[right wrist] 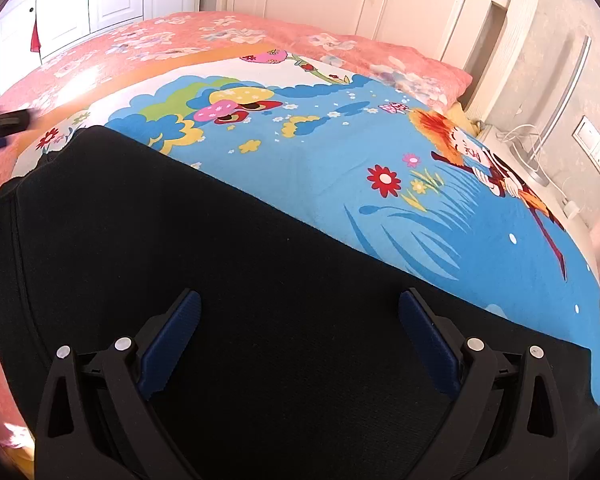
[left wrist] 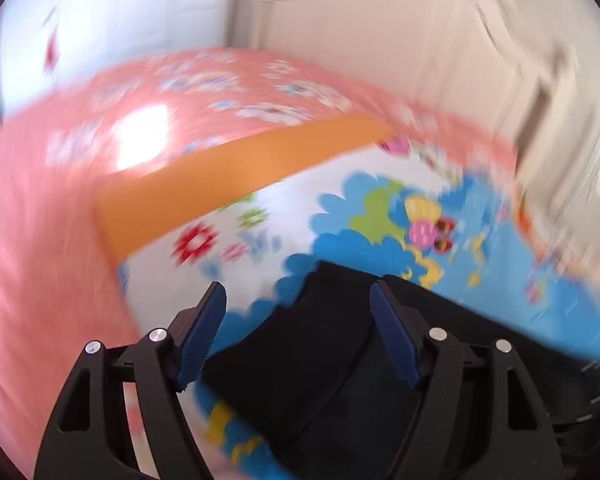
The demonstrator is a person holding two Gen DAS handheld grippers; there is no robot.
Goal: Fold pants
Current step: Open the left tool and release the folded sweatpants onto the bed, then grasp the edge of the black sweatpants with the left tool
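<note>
The bed carries a pink floral quilt and, on top of it, a bright cartoon blanket; on that blanket the pants lie flat, dark and broad, filling the near part of the right view, with one end showing a seam at the left. In the left view the same pants appear as a folded or stepped edge under the tongs, though blur hides the details there. The right tongs hang over the middle of the cloth, jaws spread, nothing between the pads. The left tongs are likewise released and empty, over the end of the garment. The step in hand looks like setting up the next fold, so each pair should go to an edge rather than the middle: the left to the end by the seam, the right to the matching corner on its side. Pinch all layers together, low and close to the blanket, lift both at once, and carry the edge over evenly so no crease drags. The blanket itself may get nipped, so bite the cloth edge only.
</note>
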